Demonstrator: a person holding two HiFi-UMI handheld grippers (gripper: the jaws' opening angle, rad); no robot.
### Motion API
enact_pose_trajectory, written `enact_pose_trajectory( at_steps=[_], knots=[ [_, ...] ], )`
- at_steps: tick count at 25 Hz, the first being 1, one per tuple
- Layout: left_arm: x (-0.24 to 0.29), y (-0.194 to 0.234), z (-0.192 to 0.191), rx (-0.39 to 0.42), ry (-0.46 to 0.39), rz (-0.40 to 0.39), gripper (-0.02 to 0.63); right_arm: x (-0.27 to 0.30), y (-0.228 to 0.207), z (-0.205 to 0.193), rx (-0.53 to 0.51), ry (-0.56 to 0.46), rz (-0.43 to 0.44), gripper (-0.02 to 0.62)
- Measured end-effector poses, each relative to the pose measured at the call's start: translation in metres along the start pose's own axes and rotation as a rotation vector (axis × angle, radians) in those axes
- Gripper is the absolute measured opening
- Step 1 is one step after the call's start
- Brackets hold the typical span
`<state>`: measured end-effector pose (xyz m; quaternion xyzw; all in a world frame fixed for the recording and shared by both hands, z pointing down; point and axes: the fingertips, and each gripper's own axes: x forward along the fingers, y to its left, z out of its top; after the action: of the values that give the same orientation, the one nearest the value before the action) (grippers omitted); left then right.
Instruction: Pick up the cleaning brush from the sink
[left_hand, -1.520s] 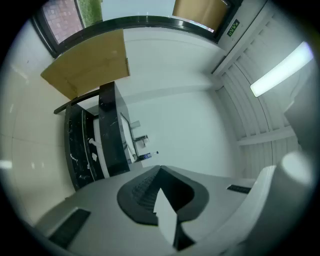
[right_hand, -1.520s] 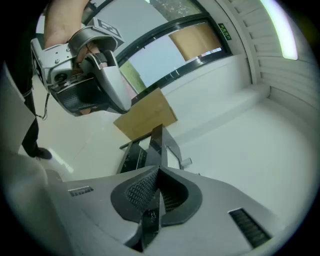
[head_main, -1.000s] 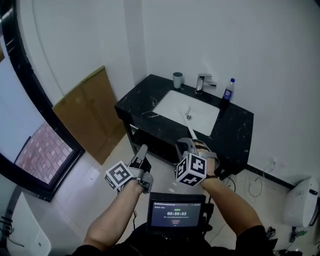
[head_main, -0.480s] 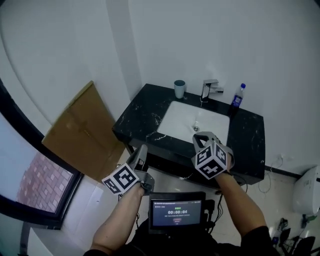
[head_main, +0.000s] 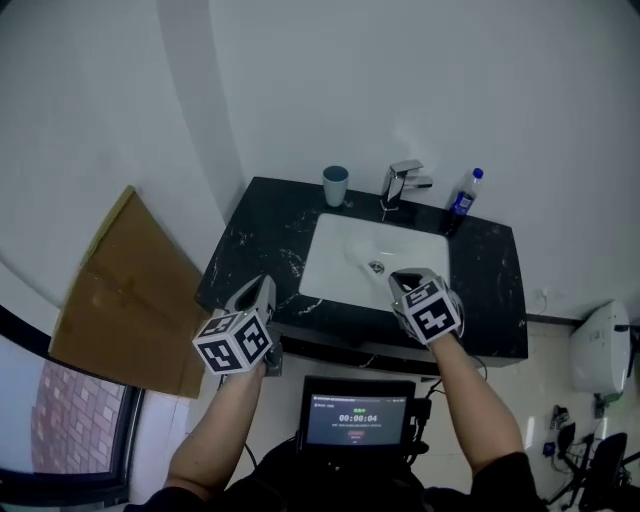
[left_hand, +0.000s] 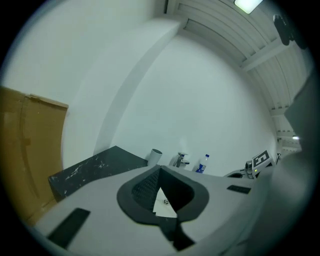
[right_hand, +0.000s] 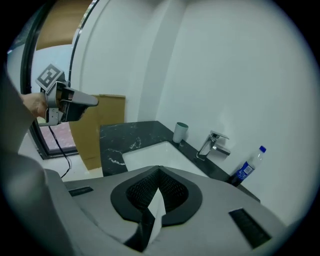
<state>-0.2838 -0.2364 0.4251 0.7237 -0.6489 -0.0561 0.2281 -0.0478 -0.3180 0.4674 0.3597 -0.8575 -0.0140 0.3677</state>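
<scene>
Cup (head_main: 335, 185), faucet (head_main: 401, 183), bottle (head_main: 460, 199) behind sink (head_main: 330, 262)

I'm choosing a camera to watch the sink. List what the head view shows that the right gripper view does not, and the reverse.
Head view only: the screen at the person's chest, the drain, the right gripper from outside. Right gripper view only: its own jaws, shut with nothing between them. Both: sink, cup, faucet, blue bottle, cardboard, left gripper. Neither shows a brush.
</scene>
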Motion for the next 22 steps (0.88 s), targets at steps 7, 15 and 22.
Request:
enact_pose_trajectory(
  at_steps=[7,15,22],
  knots=[
    [0.085,0.006,-0.025,0.117,0.240,-0.034,0.011,0.069,-0.036,-0.023,0.188,0.088,0.093,0.087],
    [0.145,0.042,-0.065,0.194,0.494,-0.034,0.072,0.132,-0.043,-0.077,0.324,0.320,0.105,0.097],
    [0.185,0.083,-0.094,0.256,0.658,-0.009,0.077,0.174,-0.035,-0.097,0.410,0.435,0.159,0.192]
  ],
)
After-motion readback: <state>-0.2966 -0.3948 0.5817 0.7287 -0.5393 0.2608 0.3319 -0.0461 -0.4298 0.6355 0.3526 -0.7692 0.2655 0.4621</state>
